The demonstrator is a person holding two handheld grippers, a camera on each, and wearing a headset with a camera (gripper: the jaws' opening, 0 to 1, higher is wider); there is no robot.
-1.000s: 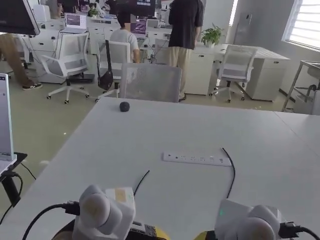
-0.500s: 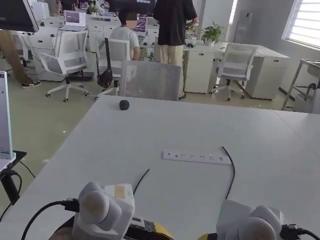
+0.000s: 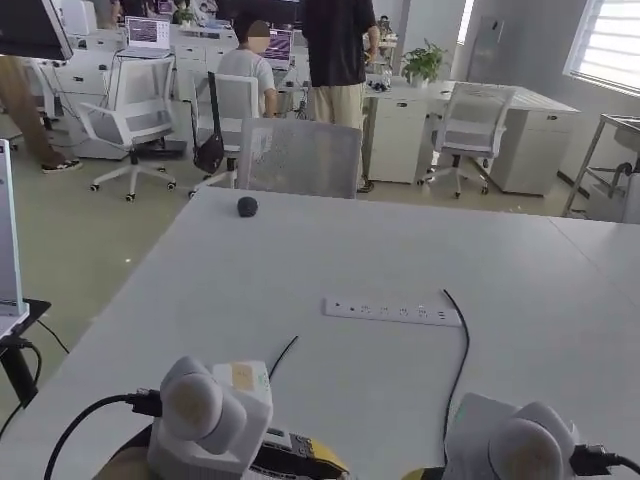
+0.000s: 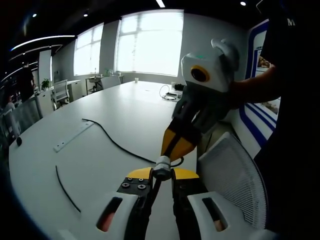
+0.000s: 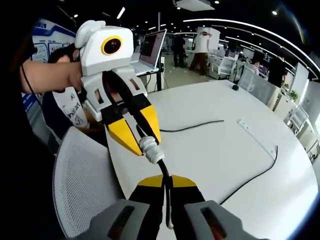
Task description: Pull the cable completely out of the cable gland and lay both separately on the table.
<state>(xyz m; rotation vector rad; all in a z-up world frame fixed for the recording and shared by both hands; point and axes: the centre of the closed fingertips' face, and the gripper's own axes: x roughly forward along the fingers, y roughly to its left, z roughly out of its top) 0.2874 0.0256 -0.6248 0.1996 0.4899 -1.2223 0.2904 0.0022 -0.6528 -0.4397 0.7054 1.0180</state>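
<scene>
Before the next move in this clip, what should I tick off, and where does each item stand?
1. Left tool shut on the cable gland: ok.
2. Right tool shut on the cable: ok.
3. Cable out of the gland: not ok, it runs into the gland.
4. Bare table to lay both parts on: ok.
5. Grip firm enough for the pull: cannot tell.

Held the left hand-held gripper [image 4: 156, 175] and the right hand-held gripper [image 5: 165, 181] tip to tip, pointed at each other, close in front of the body. Clamped the left's yellow-tipped jaws on the cable gland [image 5: 149, 146]; pinched the cable [image 5: 163, 167] in the right's. Reached in with bare left forearm [image 5: 47, 75] and right forearm [image 4: 255, 86].
</scene>
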